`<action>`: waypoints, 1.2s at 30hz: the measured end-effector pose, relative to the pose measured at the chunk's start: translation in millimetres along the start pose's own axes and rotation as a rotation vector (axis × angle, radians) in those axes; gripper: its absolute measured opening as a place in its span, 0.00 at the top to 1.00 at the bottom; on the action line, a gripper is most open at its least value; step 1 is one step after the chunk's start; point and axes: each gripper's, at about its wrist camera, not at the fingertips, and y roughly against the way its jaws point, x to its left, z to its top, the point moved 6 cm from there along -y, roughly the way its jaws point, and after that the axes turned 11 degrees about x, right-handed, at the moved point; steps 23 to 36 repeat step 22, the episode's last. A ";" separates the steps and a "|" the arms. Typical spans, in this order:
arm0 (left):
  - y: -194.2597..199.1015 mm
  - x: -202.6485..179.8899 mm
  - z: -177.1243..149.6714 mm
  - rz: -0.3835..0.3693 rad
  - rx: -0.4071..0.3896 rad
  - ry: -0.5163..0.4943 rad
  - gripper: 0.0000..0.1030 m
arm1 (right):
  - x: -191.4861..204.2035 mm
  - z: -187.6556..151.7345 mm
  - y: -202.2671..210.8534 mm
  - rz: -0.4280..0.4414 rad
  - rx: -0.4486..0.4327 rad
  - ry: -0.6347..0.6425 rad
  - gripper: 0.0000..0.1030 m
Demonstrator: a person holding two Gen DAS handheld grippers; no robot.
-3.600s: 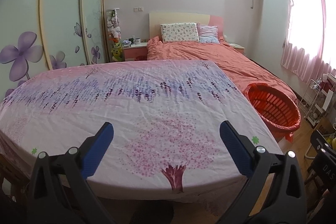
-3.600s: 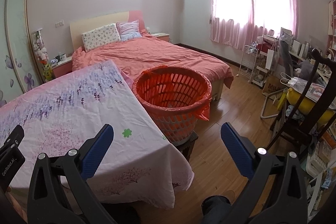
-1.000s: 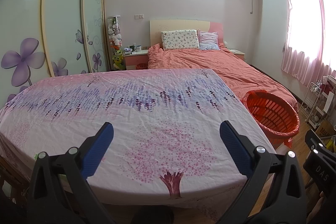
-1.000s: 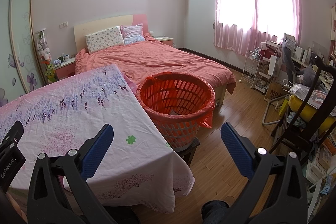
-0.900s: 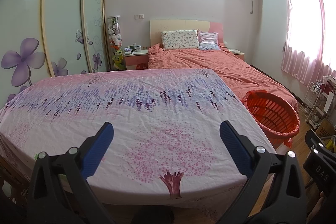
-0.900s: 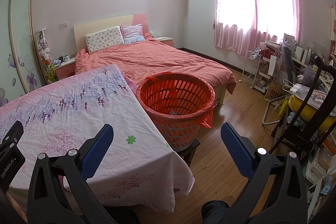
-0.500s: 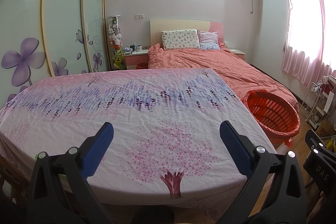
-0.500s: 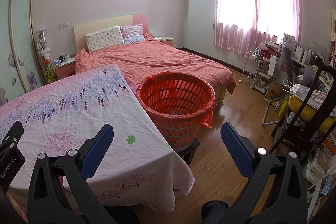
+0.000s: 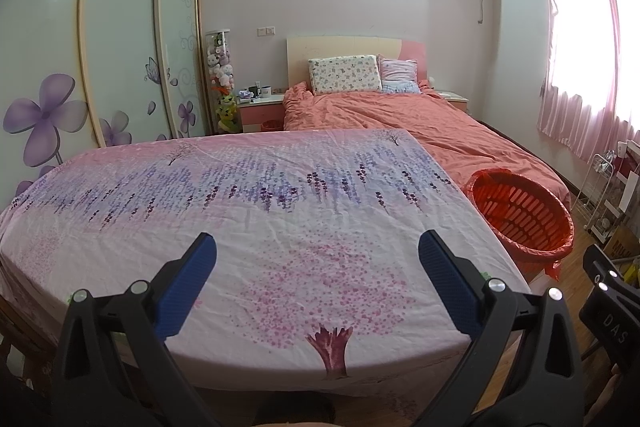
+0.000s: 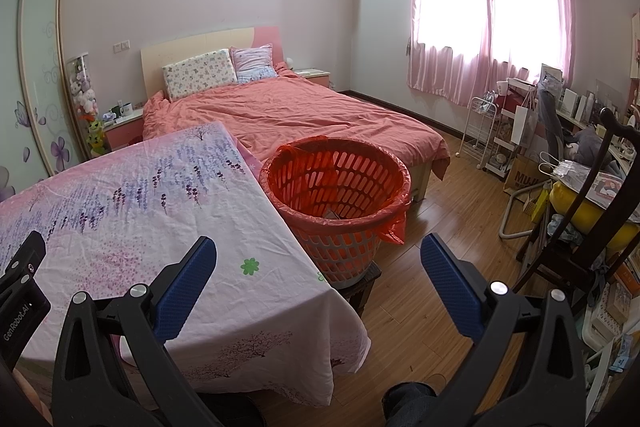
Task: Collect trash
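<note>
An orange plastic basket lined with an orange bag stands on a low dark stool beside the table's right edge; something pale lies at its bottom. The same basket shows at the right of the left wrist view. My left gripper hangs open over the near part of the table, nothing between its blue pads. My right gripper is open too, above the table's right corner, short of the basket. No loose trash shows on the pink floral tablecloth.
A bed with an orange-pink cover lies behind the table. Sliding wardrobe doors line the left wall. A dark chair, a white rack and cluttered shelves crowd the right side. Wooden floor lies open right of the basket.
Since 3.6 s ago both views have pulled back and risen slightly, so table and basket sit a little lower and farther. Over the last second nothing has visibly moved.
</note>
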 end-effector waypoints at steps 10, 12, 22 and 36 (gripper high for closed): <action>-1.6 2.8 -0.1 0.002 0.002 -0.001 0.04 | 0.7 0.1 0.1 0.000 0.000 0.000 0.02; -1.9 3.7 -0.2 0.003 0.001 -0.002 0.04 | 0.5 0.1 0.1 0.000 0.000 0.000 0.02; -2.4 3.9 -0.6 0.003 0.003 -0.002 0.04 | 1.2 0.2 0.1 0.000 0.001 0.001 0.02; -2.4 3.9 -0.6 0.003 0.003 -0.002 0.04 | 1.2 0.2 0.1 0.000 0.001 0.001 0.02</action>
